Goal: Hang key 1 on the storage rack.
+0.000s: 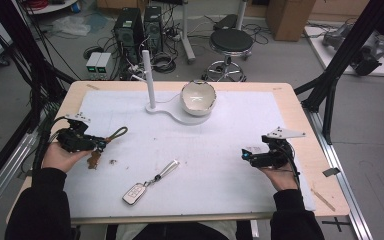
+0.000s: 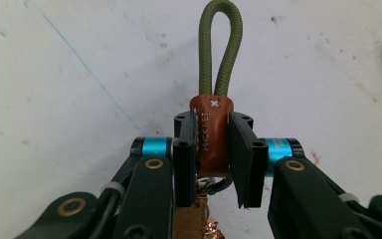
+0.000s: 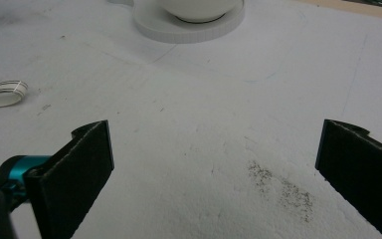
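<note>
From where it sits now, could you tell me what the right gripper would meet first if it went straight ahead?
Probably the white bowl on its round base; the mat before the right gripper looks free, though depth is uncertain.

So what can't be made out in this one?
- Keychain: in the left gripper view, its lower end is hidden behind the jaws and cut by the bottom edge.
- Car key: buttons too small in the high view.
- Bowl: top cut off in the right gripper view.
</note>
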A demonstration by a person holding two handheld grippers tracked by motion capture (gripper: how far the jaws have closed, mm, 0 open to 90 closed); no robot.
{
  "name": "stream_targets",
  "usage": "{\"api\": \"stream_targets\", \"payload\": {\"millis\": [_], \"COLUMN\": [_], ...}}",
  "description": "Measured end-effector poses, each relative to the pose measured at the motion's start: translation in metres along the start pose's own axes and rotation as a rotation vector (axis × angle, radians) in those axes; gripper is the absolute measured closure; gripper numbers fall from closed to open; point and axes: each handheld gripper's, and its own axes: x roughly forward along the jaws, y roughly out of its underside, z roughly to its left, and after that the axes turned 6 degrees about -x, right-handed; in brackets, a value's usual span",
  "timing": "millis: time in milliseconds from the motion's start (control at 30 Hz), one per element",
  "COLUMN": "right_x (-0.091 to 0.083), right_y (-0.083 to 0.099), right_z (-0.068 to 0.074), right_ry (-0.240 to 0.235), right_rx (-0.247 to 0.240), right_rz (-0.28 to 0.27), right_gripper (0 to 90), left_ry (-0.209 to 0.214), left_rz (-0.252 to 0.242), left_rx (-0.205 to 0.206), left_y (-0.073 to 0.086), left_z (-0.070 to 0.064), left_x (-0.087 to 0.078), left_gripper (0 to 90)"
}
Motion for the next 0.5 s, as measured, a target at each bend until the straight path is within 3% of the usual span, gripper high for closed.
{"api": "stream_targets", "payload": {"millis": [200, 367, 500], "right_x": [0.0, 0.001, 0.003], "right_y": [0.0, 0.0, 0.0], "right_z": [0.0, 0.001, 0.003], "right_ry": [-0.007, 0.012, 0.014], "right_rx": [0.0, -0.015, -0.039], "right_rz": [-0.003, 0.009, 0.026], "right_gripper": [0.7, 0.7, 0.7], "left_ry": [-0.002, -0.024, -0.012], "left_rz": [-0.049, -0.034, -0.051], "left_rx": [-0.031, -0.001, -0.001], "left_y": [-0.02, -0.04, -0.058], "left_z": [0.002, -0.001, -0.001], "left_x": [-0.01, -0.012, -0.016], "left_gripper": [73.7, 73.6, 73.6]}}
